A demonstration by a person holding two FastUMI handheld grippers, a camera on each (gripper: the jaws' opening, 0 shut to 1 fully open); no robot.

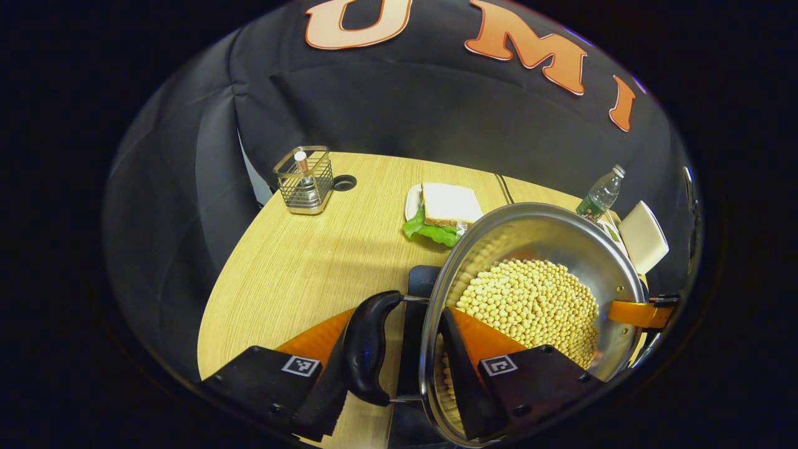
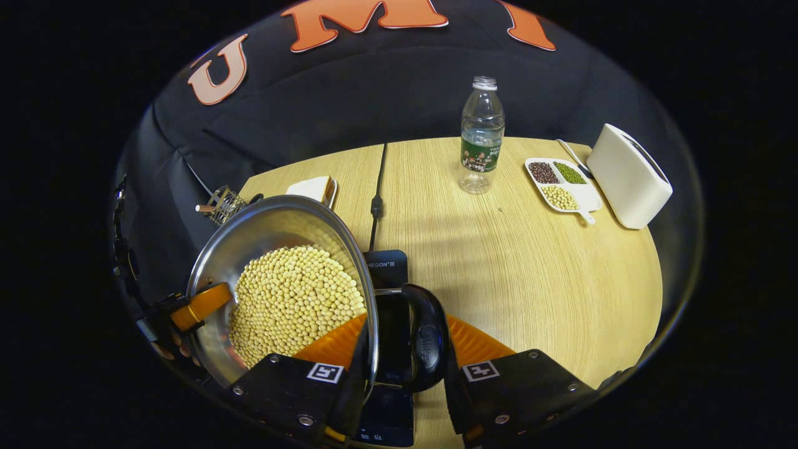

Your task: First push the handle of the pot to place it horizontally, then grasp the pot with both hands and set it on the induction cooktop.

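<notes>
Wooden bench (image 2: 530,268) under everything, with the pot (image 1: 536,249) of beans held above the dark induction cooktop (image 2: 386,268). Left gripper (image 1: 399,368) and right gripper (image 2: 405,368) each look clenched across a side handle (image 1: 368,349) and the rim. I'd lower both together, keeping it level so nothing spills.

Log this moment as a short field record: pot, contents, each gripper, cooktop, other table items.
pot: steel pot, held up over the table
contents: pale beans
left gripper: one finger inside the pot, one outside, straddling rim and side handle
right gripper: straddling the rim at the other handle
cooktop: black induction cooktop under the pot
other items: water bottle, toaster, divided dish, sandwich, wire caddy
</notes>
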